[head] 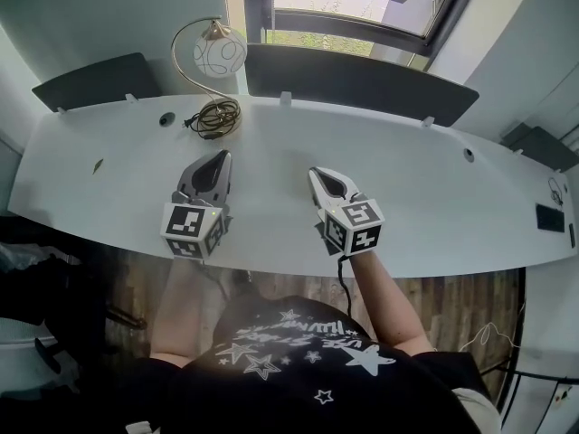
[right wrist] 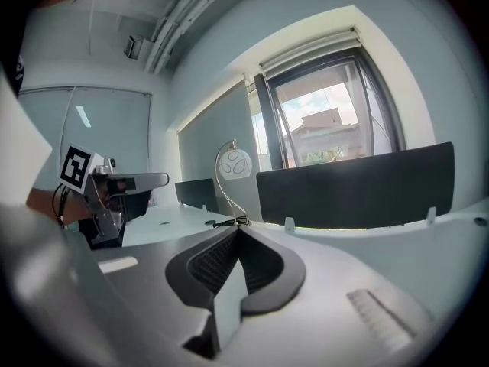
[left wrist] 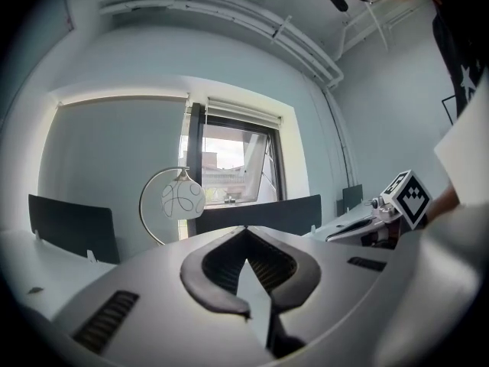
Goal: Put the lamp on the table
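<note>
**Both grippers closed and empty, lamp on far edge of worktop**

Head view: a long white curved worktop [head: 425,188] spans the frame. The lamp [head: 218,54] stands on it at the far edge, left of centre. It has a white globe shade hanging from an arched metal stem, and its cord [head: 215,116] lies coiled at the base. Dark divider panels [head: 362,81] run along the back of the worktop, with a window [head: 362,3] behind them. The left gripper [head: 221,156] and right gripper [head: 314,172] are over the middle of the worktop, side by side but apart, both pointing toward the far edge. The lamp is well apart from both and nearer the left one. The person's dark star-print shirt [head: 298,351] fills the bottom of the frame.

Left gripper view: the fingers are together, tips meeting, nothing between them. The lamp [left wrist: 182,199] sits ahead and a bit left, in front of the window. The right gripper with its marker cube [left wrist: 409,197] shows at the right edge, level with this one.

Right gripper view: the fingers are pressed together too — nothing held. The lamp [right wrist: 233,163] is ahead past the fingertips, its cord visible at the base, beside a dark panel. The left gripper [right wrist: 164,179] shows at the left, fingers closed.
</note>
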### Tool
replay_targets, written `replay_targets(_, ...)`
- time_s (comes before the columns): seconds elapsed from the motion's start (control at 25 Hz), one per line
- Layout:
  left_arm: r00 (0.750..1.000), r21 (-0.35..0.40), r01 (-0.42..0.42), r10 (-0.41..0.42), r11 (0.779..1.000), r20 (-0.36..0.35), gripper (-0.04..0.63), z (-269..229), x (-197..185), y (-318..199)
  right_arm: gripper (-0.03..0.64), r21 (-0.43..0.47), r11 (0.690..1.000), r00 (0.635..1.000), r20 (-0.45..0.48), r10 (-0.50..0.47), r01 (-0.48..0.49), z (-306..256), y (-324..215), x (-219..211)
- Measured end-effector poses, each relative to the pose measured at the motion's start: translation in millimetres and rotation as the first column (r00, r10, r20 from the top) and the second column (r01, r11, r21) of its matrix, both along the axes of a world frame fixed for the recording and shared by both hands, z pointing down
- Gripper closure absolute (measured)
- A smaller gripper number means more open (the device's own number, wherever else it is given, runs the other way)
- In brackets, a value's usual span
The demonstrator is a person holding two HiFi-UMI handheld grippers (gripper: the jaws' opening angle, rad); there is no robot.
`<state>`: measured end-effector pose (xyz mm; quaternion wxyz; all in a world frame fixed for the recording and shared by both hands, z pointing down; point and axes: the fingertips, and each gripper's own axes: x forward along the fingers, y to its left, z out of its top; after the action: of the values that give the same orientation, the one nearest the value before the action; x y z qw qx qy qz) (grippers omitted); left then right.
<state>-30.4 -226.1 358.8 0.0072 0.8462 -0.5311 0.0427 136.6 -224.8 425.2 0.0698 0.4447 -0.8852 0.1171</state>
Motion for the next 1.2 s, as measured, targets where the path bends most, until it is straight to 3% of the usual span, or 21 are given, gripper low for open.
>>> replay_targets(0.16, 0.999, -0.051, -0.005, 0.003, 0.999, -0.052, 0.588, 16.3, 27.8, 36.9, 0.617, 0.042, 0.999, 0.999, 0.035, 0.016, -0.018, -8.9, 32.0, 25.5)
replay_targets(0.4, 1.0, -0.081, 0.012, -0.014, 0.997, -0.021, 0.588, 29.7, 65.5, 82.9, 0.617, 0.061, 0.998, 0.999, 0.037, 0.012, -0.014, -16.1, 76.6, 59.9)
replay_targets(0.72, 1.0, -0.067, -0.027, 0.027, 0.997, -0.007, 0.588, 23.4, 118.5, 124.3, 0.617, 0.063, 0.998, 0.999, 0.021, -0.03, 0.029, -23.9, 113.8, 84.4)
replay_targets(0.84, 0.999, -0.033, -0.035, 0.036, 0.999, 0.012, 0.588, 23.6, 126.4, 132.1, 0.617, 0.077, 0.996, 0.999, 0.017, -0.05, 0.049, -26.7, 124.0, 83.6)
replay_targets(1.0, 0.994, 0.047, -0.102, 0.104, 0.994, -0.044, 0.588, 11.5, 141.2, 150.3, 0.617, 0.07, 0.996, 0.998, 0.037, -0.052, 0.049, -23.7, 132.7, 85.6)
replay_targets(1.2, 0.996, 0.034, -0.088, 0.088, 0.996, -0.005, 0.588, 12.3, 136.5, 164.3, 0.617, 0.062, 0.997, 0.998, 0.052, -0.047, 0.043, -24.7, 138.7, 77.3)
